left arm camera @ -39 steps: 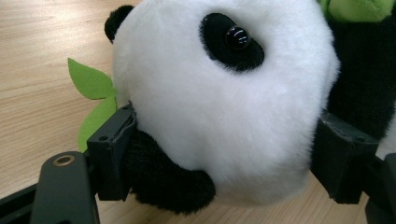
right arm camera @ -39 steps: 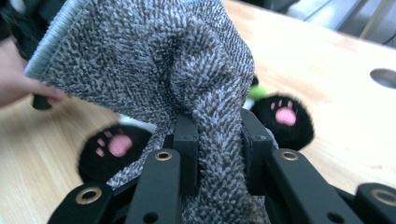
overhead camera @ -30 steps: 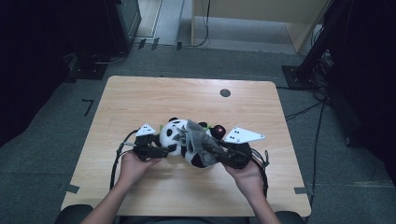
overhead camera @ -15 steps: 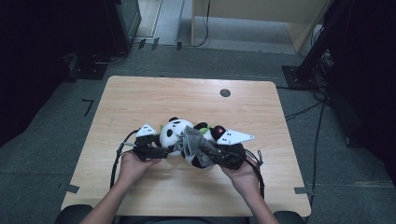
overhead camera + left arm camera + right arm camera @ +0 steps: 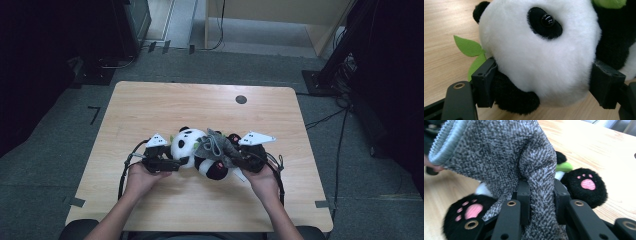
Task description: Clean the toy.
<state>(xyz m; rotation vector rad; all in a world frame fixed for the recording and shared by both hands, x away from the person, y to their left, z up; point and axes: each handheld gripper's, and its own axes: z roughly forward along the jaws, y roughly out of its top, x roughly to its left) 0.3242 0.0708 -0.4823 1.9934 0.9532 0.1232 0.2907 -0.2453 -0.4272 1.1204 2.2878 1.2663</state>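
Plush panda (image 5: 192, 150) lying near the table's (image 5: 150, 100) near edge, midway between its left and right edges. Left gripper (image 5: 544, 85) clamped around the white head, jaws just drawn in a little closer on the plush. Right gripper (image 5: 541, 202) pinched tight on a fold of grey knitted garment (image 5: 499, 157), now lowered and shifted slightly leftward compared with a second ago, cloth draped over the panda's body between the black paws (image 5: 585, 186). Judged: dressing under way, garment brought down to the toy, not yet pulled on. Ample bare tabletop toward the far edge and both far corners; little room toward the near edge.
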